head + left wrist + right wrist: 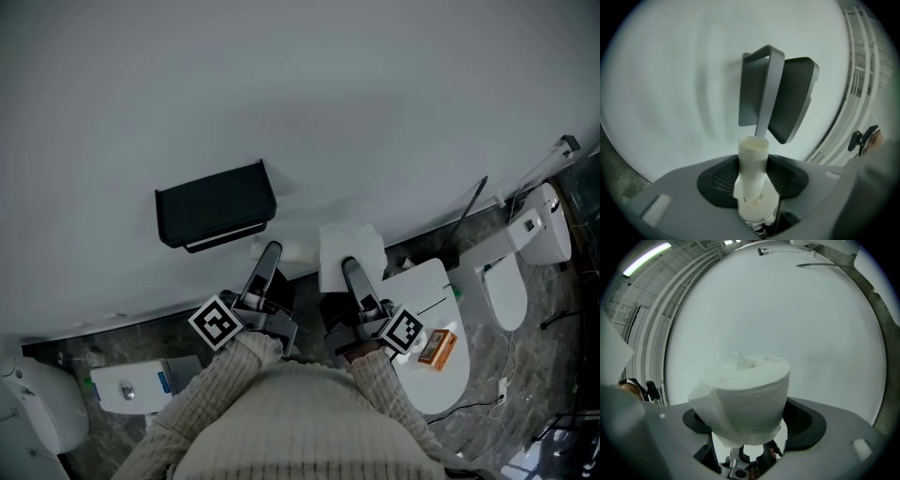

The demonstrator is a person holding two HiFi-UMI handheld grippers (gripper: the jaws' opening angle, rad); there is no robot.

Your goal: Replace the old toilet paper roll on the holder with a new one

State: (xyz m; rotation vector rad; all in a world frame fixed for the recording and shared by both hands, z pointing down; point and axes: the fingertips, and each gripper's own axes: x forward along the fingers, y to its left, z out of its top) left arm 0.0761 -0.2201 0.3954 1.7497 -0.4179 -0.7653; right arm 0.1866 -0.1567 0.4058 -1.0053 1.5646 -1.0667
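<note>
Cream knit sleeves (211,398) are filling the bottom of the head view, each hand holding a tool out toward the white wall. Left tool (269,258) is clamping the old cardboard core (753,161), which is standing bare between its jaws, just below the black holder (780,98). Right tool (349,272) is gripping the new roll (745,397), full and white, beside the holder and apart from it. Judging by this, the removal is looking finished: the holder is appearing empty. Mounting the new roll and discarding the core are still waiting
</note>
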